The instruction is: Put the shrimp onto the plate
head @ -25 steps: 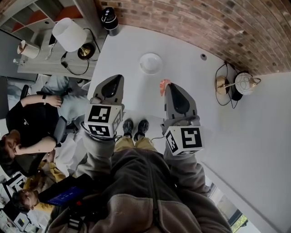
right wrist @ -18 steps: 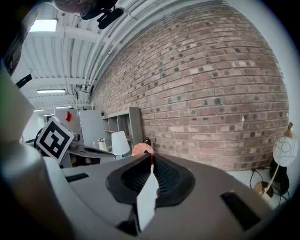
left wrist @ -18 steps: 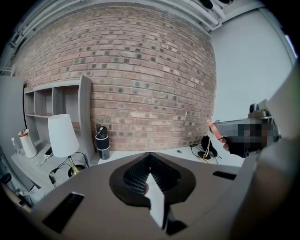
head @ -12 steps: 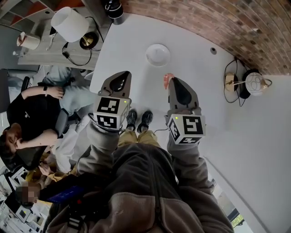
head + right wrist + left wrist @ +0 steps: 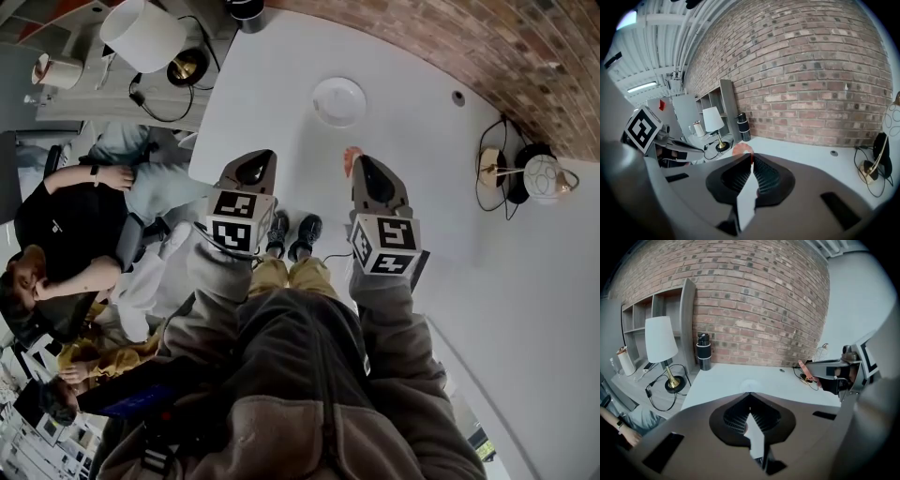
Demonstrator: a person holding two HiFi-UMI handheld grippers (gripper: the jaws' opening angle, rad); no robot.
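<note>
The right tool (image 5: 355, 162) is clenched on the shrimp (image 5: 350, 160), which sticks out pink at its tips, held over the white tabletop (image 5: 272, 89). The plate (image 5: 338, 100) lies ahead of those tips and slightly to their left, clearly apart, so the carry likely runs forward. The left tool (image 5: 256, 159), closed on nothing, sits farther from the plate.

Red-brown brick wall (image 5: 754, 296) behind white rounded bench (image 5: 281, 94); grey open shelf unit (image 5: 687, 305) at L, w/ white-shade brass lamp (image 5: 661, 339).
</note>
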